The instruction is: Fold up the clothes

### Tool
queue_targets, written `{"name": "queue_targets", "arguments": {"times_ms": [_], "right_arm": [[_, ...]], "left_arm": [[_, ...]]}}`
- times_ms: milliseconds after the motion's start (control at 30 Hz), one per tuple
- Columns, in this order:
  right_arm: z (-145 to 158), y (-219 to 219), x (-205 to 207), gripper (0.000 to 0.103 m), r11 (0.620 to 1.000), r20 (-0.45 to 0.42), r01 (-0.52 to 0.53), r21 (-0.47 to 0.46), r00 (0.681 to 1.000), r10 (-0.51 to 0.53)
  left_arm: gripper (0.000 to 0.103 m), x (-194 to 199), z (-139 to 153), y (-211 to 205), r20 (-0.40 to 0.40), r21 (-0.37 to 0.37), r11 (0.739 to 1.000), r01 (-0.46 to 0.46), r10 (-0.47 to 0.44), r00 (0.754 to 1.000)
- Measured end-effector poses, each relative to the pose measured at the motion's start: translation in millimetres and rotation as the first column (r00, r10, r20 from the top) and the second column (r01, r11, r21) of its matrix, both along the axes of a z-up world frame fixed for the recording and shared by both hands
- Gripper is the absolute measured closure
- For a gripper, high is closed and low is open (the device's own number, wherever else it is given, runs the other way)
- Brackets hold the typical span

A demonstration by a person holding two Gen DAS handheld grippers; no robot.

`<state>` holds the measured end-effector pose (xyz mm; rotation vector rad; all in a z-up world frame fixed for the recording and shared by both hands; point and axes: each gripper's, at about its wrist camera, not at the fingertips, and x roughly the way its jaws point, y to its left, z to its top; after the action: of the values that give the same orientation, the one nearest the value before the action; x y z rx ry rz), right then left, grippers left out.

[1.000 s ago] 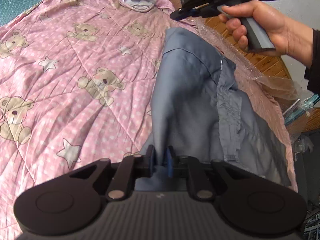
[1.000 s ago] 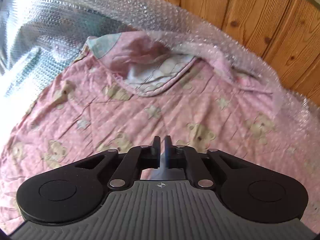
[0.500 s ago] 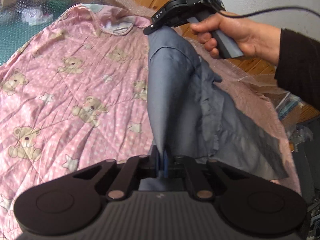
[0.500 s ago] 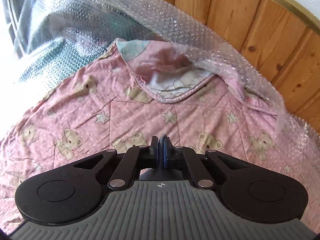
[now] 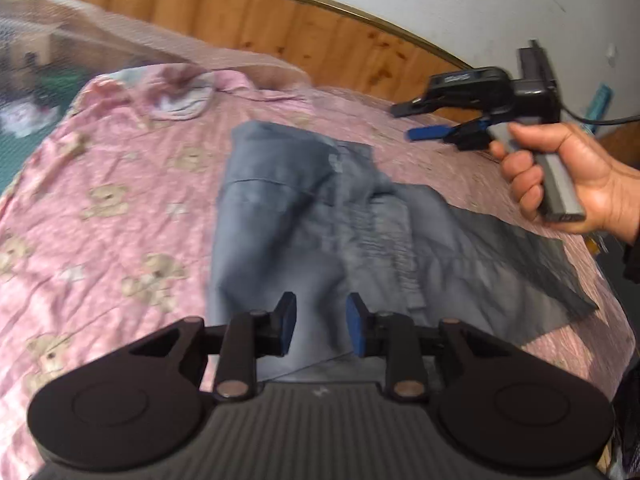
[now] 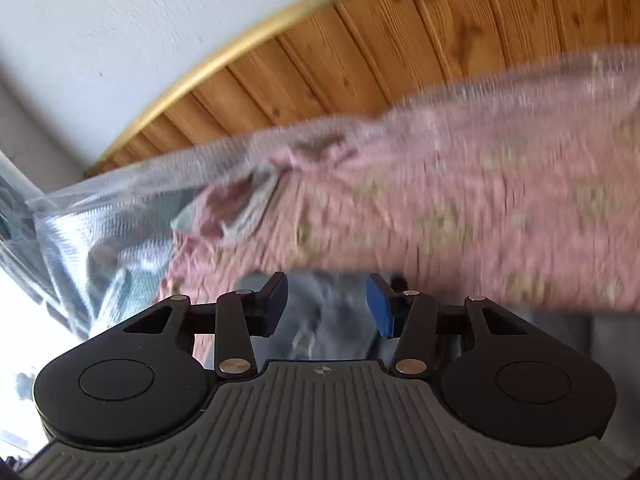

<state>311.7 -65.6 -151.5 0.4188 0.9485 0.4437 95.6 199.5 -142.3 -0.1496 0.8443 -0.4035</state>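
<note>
- We see the grey folded cotton garment (image 5: 320,216) lying flat on the pink bear-print quilt (image 5: 100,208), its long axis running from the wooden headboard (image 5: 280,28) back toward our left gripper (image 5: 321,330).
- Our left gripper hangs just above the garment's near hem, jaws apart, holding nothing.
- Our right gripper (image 5: 434,130) hovers over the garment's headboard-side corner, blue pads spread, empty; the right wrist view agrees (image 6: 327,306).
- We judge the left gripper nearer for the next fold.
- A single darker layer fans out away from the headboard on the right; bare quilt on the left gives room.
</note>
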Motion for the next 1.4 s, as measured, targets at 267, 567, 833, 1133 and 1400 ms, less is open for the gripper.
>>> {"name": "queue_targets", "arguments": {"times_ms": [267,567,833,1133,1400], "right_arm": [[-99,35,-28,0.056,0.991,-0.107,-0.117,0.062,0.987,0.124],[-93,26,-40,0.088,0.980,-0.050,-0.131,0.153,0.989,0.140],[-109,34,-27,0.078,0.950,-0.086,-0.117,0.289,0.985,0.147],[-76,-14,-68,0.102,0.991,-0.051,0.082,0.103,0.996,-0.077],[-109,-13,-65,0.103,0.996,-0.095,0.088,-0.008,0.992,-0.089]], "left_arm": [[0.073,-7,-62,-66,-0.129,0.087,0.982,0.168,-0.156,0.979],[0.071,-7,-26,-36,-0.072,0.028,0.997,0.070,-0.067,0.995],[0.067,38,5,16,0.011,0.068,0.995,-0.077,0.076,0.997],[0.055,121,9,35,0.101,0.013,0.998,-0.058,0.056,0.993],[0.056,164,-65,14,-0.042,0.112,0.993,0.025,-0.021,0.999]]}}
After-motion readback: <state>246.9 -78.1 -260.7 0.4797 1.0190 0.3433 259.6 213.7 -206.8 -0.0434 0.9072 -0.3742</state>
